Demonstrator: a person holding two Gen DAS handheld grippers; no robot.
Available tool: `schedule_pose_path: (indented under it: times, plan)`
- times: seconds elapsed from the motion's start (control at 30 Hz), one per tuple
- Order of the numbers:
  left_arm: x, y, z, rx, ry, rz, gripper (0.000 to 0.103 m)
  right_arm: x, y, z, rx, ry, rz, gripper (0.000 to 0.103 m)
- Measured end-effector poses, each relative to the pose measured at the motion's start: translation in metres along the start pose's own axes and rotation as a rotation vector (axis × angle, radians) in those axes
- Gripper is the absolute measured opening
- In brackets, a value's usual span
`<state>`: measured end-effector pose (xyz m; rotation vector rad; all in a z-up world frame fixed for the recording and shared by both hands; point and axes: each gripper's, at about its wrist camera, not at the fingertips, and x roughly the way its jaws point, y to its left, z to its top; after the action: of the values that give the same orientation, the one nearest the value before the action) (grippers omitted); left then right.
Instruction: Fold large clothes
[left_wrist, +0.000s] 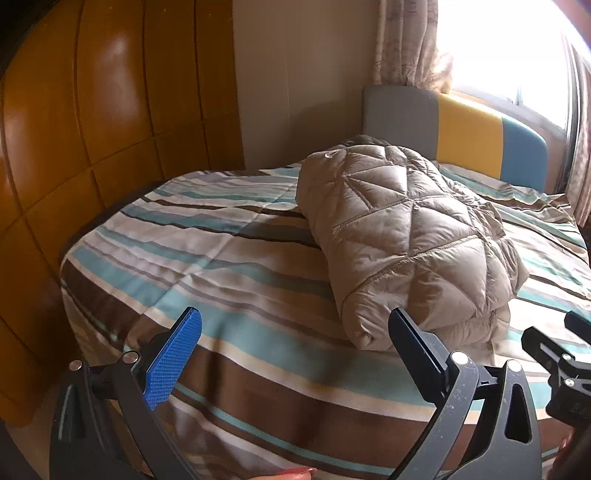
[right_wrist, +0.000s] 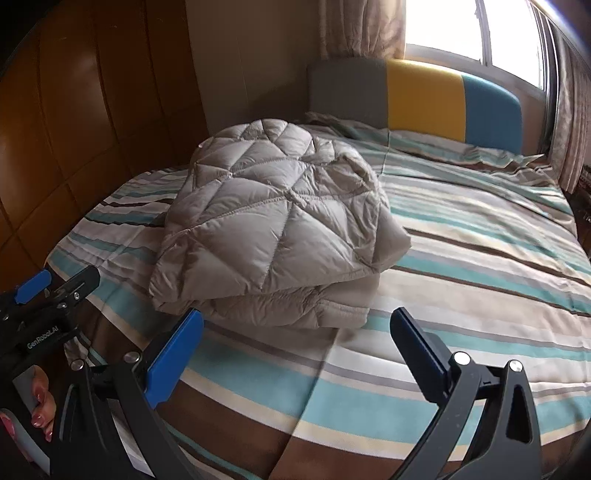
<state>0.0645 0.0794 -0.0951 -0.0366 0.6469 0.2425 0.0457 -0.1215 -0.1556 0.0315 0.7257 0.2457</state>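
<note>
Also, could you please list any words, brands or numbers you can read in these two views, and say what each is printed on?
"GenRobot.AI": white lettering on the black body of the left gripper, seen in the right wrist view.
Nothing legible on the folded jacket, the bedspread or the right gripper.

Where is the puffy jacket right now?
The folded puffy jacket lies on the striped bedspread, left of middle in the right wrist view, toward the wooden wardrobe side, short of the headboard.
</note>
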Motion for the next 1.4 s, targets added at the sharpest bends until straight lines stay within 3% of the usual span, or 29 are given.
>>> schedule_pose_path:
  times: [0.27,1.4]
  plan:
    - [-0.01,-0.01,-0.009,0.021,-0.004,-0.033,0.1,-0.016,-0.004,0.001,0.002,-0.039,-0.021,0.101]
    - [-0.015,-0.017,-0.013,0.032,-0.019,-0.05,0.1,-0.012,-0.008,-0.004,0.015,-0.017,-0.013,0.101]
